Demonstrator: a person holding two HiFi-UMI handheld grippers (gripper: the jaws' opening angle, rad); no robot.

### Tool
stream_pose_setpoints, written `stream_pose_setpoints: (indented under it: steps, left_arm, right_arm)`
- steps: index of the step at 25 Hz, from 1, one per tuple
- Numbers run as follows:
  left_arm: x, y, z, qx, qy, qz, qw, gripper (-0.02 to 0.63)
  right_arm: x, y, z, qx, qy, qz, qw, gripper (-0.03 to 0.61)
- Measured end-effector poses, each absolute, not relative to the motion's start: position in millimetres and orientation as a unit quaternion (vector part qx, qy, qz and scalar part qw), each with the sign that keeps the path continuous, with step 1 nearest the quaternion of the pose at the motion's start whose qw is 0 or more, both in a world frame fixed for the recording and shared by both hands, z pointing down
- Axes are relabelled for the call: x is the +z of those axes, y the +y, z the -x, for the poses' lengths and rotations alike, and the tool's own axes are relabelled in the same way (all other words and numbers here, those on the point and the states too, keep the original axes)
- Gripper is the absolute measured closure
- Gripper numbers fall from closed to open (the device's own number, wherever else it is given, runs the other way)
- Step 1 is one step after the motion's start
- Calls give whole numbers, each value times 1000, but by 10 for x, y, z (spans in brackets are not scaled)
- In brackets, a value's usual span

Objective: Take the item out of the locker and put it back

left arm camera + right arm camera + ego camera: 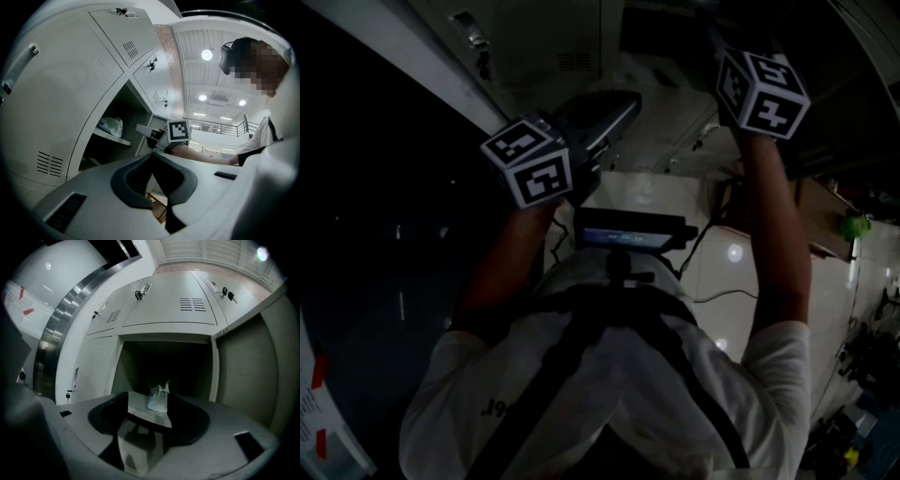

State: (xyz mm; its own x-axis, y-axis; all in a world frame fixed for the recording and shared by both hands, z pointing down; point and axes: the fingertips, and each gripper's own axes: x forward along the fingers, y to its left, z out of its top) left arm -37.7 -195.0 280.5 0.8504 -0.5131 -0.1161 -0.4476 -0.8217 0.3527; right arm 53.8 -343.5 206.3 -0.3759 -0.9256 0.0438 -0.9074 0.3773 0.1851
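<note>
A white plastic bag (158, 398) stands on the shelf (140, 411) inside the open locker (164, 362). My right gripper (157, 397) is held in front of the opening, open, and the bag shows between its jaws at a distance. In the left gripper view the same bag (111, 125) lies on the shelf (112, 138), and the right gripper's marker cube (178, 130) hovers before the compartment. My left gripper (152, 155) is off to the side, shut on nothing. In the dark head view both cubes, left (530, 161) and right (762, 89), are raised.
The locker's open door (61, 108) swings out large beside my left gripper and also shows at the right (248, 371). Closed locker doors with keys (168, 305) sit above. A steel column (61, 329) stands to the left. The person's arm (206, 159) stretches toward the locker.
</note>
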Motion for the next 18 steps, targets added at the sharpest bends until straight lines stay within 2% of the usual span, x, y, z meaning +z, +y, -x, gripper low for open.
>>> stream_pose_setpoints:
  steps: [18]
  left_arm:
    - [2885,-1826,376,-102,-233,-951,175,611]
  right_arm:
    - [2474,-2801,-598,-2,-838,-543,50,311]
